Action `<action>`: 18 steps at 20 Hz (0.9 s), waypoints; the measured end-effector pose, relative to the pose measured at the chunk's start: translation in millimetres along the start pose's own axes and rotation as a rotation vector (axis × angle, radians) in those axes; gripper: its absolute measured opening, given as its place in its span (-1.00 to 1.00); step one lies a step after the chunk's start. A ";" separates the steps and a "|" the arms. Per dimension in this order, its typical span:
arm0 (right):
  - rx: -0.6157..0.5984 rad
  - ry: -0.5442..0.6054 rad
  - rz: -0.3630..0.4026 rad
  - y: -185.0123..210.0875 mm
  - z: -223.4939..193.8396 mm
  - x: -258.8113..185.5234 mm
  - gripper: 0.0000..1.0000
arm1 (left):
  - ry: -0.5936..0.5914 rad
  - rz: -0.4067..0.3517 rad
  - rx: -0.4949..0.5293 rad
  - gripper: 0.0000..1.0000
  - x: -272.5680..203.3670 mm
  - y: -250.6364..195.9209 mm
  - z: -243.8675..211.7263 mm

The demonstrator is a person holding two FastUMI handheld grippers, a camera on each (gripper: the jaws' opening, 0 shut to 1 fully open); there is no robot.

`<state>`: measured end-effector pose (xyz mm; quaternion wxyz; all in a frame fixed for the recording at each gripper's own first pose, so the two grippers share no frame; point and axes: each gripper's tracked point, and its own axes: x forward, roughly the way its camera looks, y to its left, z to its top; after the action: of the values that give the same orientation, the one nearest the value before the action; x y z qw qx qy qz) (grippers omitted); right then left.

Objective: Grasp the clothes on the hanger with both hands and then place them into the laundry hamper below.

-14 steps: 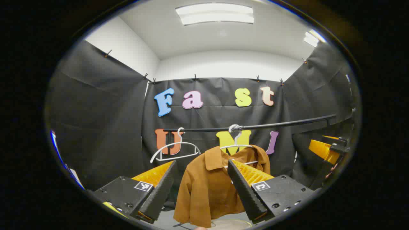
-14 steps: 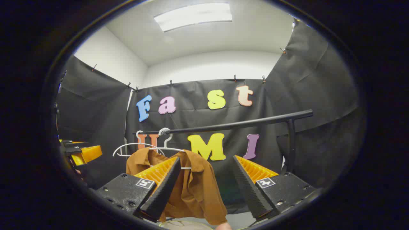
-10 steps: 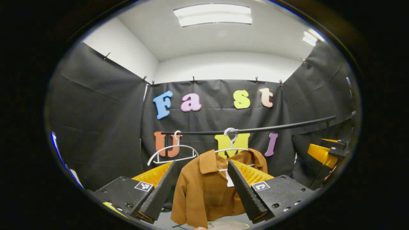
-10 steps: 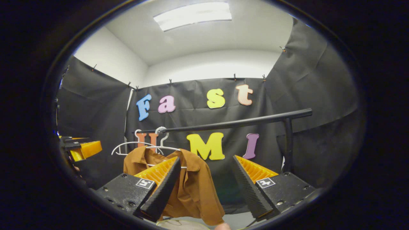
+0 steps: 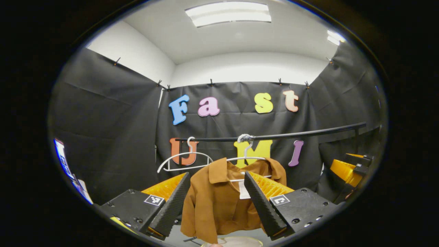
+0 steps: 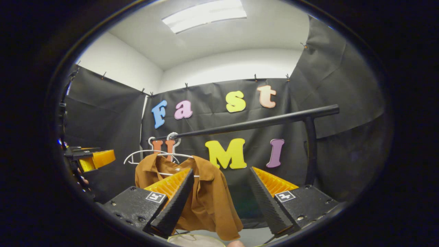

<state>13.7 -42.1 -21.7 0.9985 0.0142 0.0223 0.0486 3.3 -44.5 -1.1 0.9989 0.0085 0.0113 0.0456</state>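
A brown collared shirt (image 5: 216, 202) hangs on a white hanger (image 5: 245, 156) from a black rail (image 5: 291, 134). My left gripper (image 5: 216, 180) is open, short of the shirt, with the collar showing between its fingers. In the right gripper view the same shirt (image 6: 209, 199) hangs left of centre, and my right gripper (image 6: 221, 175) is open, with its left finger in front of the shirt's shoulder. A pale round rim of the hamper (image 5: 236, 241) peeks out below the shirt, and the hamper rim (image 6: 195, 239) also shows under the shirt's hem in the right gripper view.
An empty white hanger (image 5: 183, 161) hangs on the rail to the left of the shirt. The rail's upright post (image 6: 310, 147) stands at the right. The right gripper (image 5: 348, 168) shows at the far right of the left gripper view, the left gripper (image 6: 91, 159) at the far left of the right gripper view.
Both grippers have shifted slightly, so the shirt now sits a little further left and lower in the left gripper view. Both stay open and hold nothing.
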 end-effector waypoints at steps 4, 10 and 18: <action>0.016 0.040 0.009 -6.0 -15.9 10.0 1.00 | 0.019 0.016 0.024 1.00 -1.4 -1.0 -6.5; 0.017 0.091 0.017 19.7 -44.5 40.9 0.99 | 0.057 -0.019 -0.004 1.00 20.9 -0.6 -32.6; -0.008 0.135 0.048 52.1 -73.0 96.6 1.00 | 0.175 -0.042 -0.052 1.00 75.9 -1.1 -93.1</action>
<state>101.3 21.1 -97.2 0.9933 0.0075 0.0889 0.0734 76.8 -37.1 -95.8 0.9947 -0.0218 0.0976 0.0257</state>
